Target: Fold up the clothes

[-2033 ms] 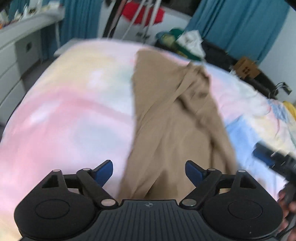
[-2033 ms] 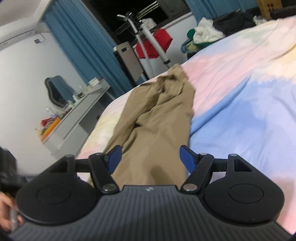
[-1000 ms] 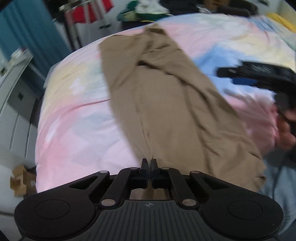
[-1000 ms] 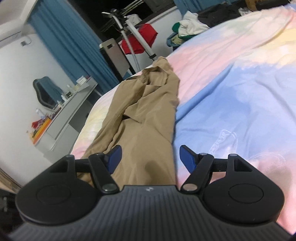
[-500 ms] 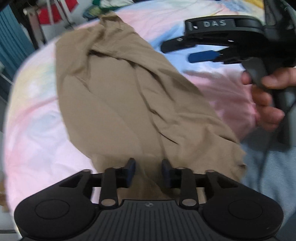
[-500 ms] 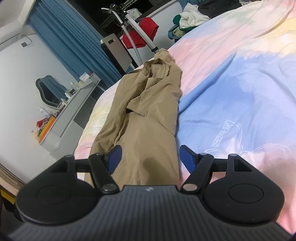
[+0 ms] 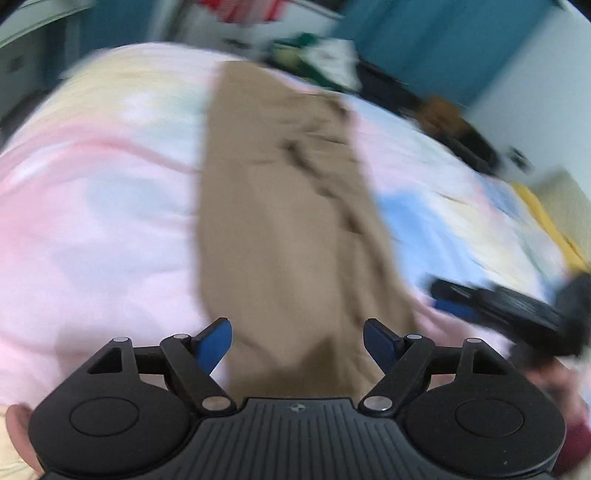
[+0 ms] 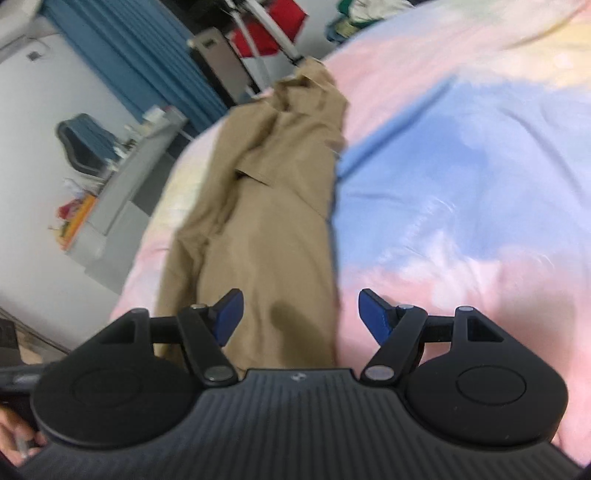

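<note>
A tan pair of trousers (image 7: 288,206) lies lengthwise on a pastel tie-dye bedspread (image 7: 92,192), creased near its far end. My left gripper (image 7: 297,343) is open just above the near end of the cloth, holding nothing. The right gripper (image 7: 491,299) shows blurred at the right edge of the left wrist view. In the right wrist view the same trousers (image 8: 273,206) run away from me on the bedspread (image 8: 461,177), and my right gripper (image 8: 301,317) is open over their near right edge, empty.
A clothes rack with red garments (image 8: 273,29) and blue curtains (image 8: 140,51) stand past the bed's far end. A grey desk with clutter (image 8: 122,184) lines the left wall. A pile of clothes (image 7: 325,62) sits beyond the bed.
My left gripper was shut on the trousers' near end a second ago, then opened and let go. The view swung back along the trousers. The right gripper stayed open.
</note>
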Available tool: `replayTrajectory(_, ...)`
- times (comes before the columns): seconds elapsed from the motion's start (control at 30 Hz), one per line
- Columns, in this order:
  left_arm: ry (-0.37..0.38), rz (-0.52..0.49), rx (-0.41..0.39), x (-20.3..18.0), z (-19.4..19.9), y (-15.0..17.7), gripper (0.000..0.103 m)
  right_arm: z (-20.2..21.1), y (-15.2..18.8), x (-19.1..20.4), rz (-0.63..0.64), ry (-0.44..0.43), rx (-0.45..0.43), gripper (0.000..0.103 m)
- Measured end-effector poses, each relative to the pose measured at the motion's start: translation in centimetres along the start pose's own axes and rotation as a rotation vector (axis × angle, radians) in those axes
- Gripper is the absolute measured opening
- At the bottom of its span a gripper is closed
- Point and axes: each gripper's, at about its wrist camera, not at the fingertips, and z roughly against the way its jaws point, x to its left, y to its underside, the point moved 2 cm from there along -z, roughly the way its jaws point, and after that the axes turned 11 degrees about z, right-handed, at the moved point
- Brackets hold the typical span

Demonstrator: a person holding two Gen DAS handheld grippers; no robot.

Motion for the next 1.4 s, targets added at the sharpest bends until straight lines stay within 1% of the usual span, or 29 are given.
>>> replayTrajectory(0.03,-0.028,0.033,0.035,0.7,-0.7,0.0,0.077,-0.3,0.2,-0.2,-0.012,-0.008,0.02,0.072)
replayTrajectory(0.1,-0.033,0.055,0.067,1.3,-1.1,0.0,0.076,-0.9,0.9,-0.2,-0.026,-0.019,0.072,0.071)
replayTrajectory(0.13,-0.033,0.064,0.08,1.6,-1.3,0.0,0.076,-1.2,1.2,0.1,-0.013,-0.036,0.097,0.071)
replayTrajectory(0.23,0.001,0.04,0.132,1.3,-1.0,0.6,0.076,-2.0,2.1,1.7,0.047,-0.098,0.169,0.071)
replayTrajectory(0.27,0.003,0.017,0.148,1.1,-1.0,1.1,0.076,-2.3,2.5,2.2,0.069,-0.105,0.203,0.071)
replayTrajectory(0.33,0.015,-0.016,0.172,0.8,-0.7,1.9,0.076,-2.9,3.4,3.5,0.135,-0.099,0.269,0.071)
replayTrajectory(0.43,0.042,-0.042,0.223,0.7,-1.0,3.1,0.074,-2.8,4.1,4.9,0.224,-0.076,0.308,0.071)
replayTrajectory(0.47,0.053,-0.046,0.244,0.8,-1.2,3.5,0.072,-2.8,4.4,5.3,0.24,-0.073,0.317,0.071)
replayTrajectory(0.53,0.067,-0.08,0.278,0.7,-1.4,4.2,0.065,-2.7,5.0,6.2,0.279,-0.062,0.331,0.07)
replayTrajectory(0.6,0.073,-0.093,0.29,0.7,-1.7,4.5,0.048,-2.4,5.6,7.1,0.323,-0.043,0.338,0.069)
replayTrajectory(0.63,0.076,-0.097,0.294,0.8,-1.8,4.6,0.046,-1.9,6.0,7.4,0.342,-0.026,0.331,0.066)
replayTrajectory(0.67,0.078,-0.102,0.299,0.8,-1.9,4.7,0.044,-1.4,6.4,7.7,0.354,-0.015,0.323,0.066)
replayTrajectory(0.7,0.074,-0.109,0.301,0.8,-1.9,4.8,0.041,-1.1,6.7,8.1,0.362,-0.013,0.321,0.065)
replayTrajectory(0.73,0.068,-0.116,0.301,0.7,-1.9,4.9,0.041,-0.9,7.1,8.3,0.366,-0.018,0.323,0.063)
replayTrajectory(0.77,0.062,-0.123,0.302,0.7,-1.9,5.0,0.04,-0.7,7.6,8.6,0.368,-0.024,0.325,0.056)
replayTrajectory(0.8,0.052,-0.139,0.298,0.5,-1.8,5.2,0.037,-0.7,7.9,8.7,0.373,-0.014,0.325,0.052)
replayTrajectory(0.83,0.042,-0.157,0.292,0.3,-1.7,5.3,0.035,-0.7,8.1,8.9,0.379,0.003,0.323,0.04)
replayTrajectory(0.87,0.032,-0.17,0.284,0.2,-1.5,5.5,0.03,-0.7,8.4,9.0,0.386,0.021,0.321,0.031)
replayTrajectory(0.9,0.023,-0.181,0.276,0.1,-1.3,5.6,0.026,-0.7,8.4,9.1,0.39,0.033,0.313,0.028)
replayTrajectory(0.93,0.022,-0.182,0.268,0.2,-1.1,5.6,0.024,-0.7,8.3,9.2,0.389,0.039,0.3,0.019)
replayTrajectory(0.97,0.023,-0.181,0.26,0.2,-0.8,5.6,0.019,-0.6,8.2,9.3,0.389,0.042,0.285,0.015)
replayTrajectory(1.0,0.024,-0.181,0.252,0.3,-0.5,5.6,0.015,0.0,7.7,9.5,0.387,0.036,0.262,0.014)
replayTrajectory(1.03,0.031,-0.179,0.239,0.3,-0.2,5.6,0.013,0.7,7.1,9.6,0.384,0.026,0.234,0.013)
replayTrajectory(1.1,0.062,-0.169,0.18,0.3,1.2,5.3,0.01,2.1,5.9,9.9,0.377,0.005,0.179,0.013)
replayTrajectory(1.23,0.124,-0.161,0.053,-0.2,5.3,4.3,0.009,5.0,3.4,10.5,0.363,-0.037,0.069,0.012)
replayTrajectory(1.4,0.15,-0.203,-0.071,-3.2,11.9,3.2,0.008,8.7,0.4,11.2,0.345,-0.089,-0.069,0.011)
